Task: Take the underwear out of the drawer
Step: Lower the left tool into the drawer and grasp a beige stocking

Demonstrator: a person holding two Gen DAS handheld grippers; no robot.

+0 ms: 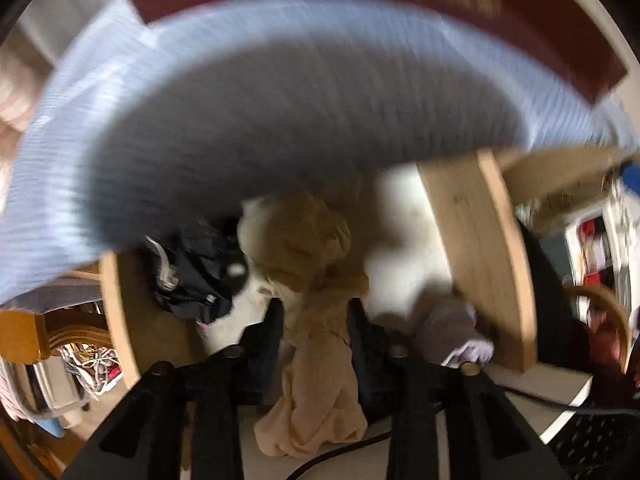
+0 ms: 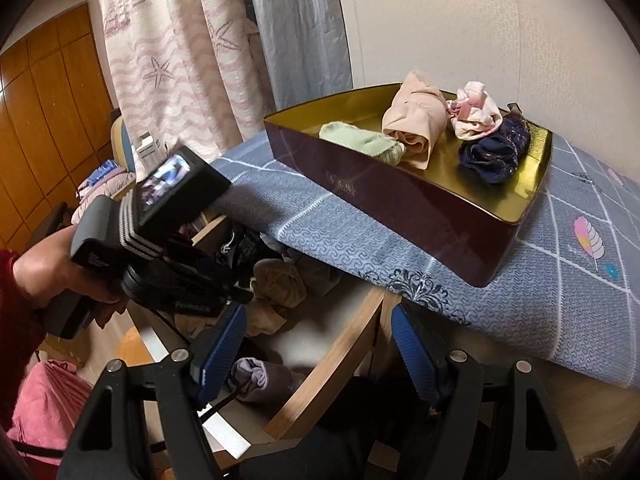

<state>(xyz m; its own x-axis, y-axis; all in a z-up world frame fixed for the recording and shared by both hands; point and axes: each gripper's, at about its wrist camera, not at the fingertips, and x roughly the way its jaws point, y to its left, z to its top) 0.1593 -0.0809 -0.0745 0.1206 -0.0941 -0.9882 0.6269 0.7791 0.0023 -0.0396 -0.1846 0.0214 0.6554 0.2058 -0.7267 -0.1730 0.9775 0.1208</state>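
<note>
In the blurred left wrist view my left gripper [image 1: 316,320] is shut on a beige piece of underwear [image 1: 316,360], which hangs bunched between the black fingers above the open drawer [image 1: 480,248]. A black garment [image 1: 192,276] and a lavender one [image 1: 456,332] lie in the drawer. In the right wrist view my right gripper [image 2: 318,344] stands open with nothing between its blue pads [image 2: 224,344], over the drawer's front wall [image 2: 336,364]. A hand holds the left gripper [image 2: 236,294] over beige cloth [image 2: 280,284] in the drawer. The lavender garment [image 2: 256,376] lies nearer.
A maroon box [image 2: 400,200] with a gold inside sits on the blue bedspread [image 2: 540,312], holding green [image 2: 360,142], beige [image 2: 416,120], pink [image 2: 476,116] and navy [image 2: 492,152] underwear. The bedspread overhangs the drawer. A starfish-print curtain [image 2: 168,52] and wooden cabinet doors [image 2: 44,100] stand at the left.
</note>
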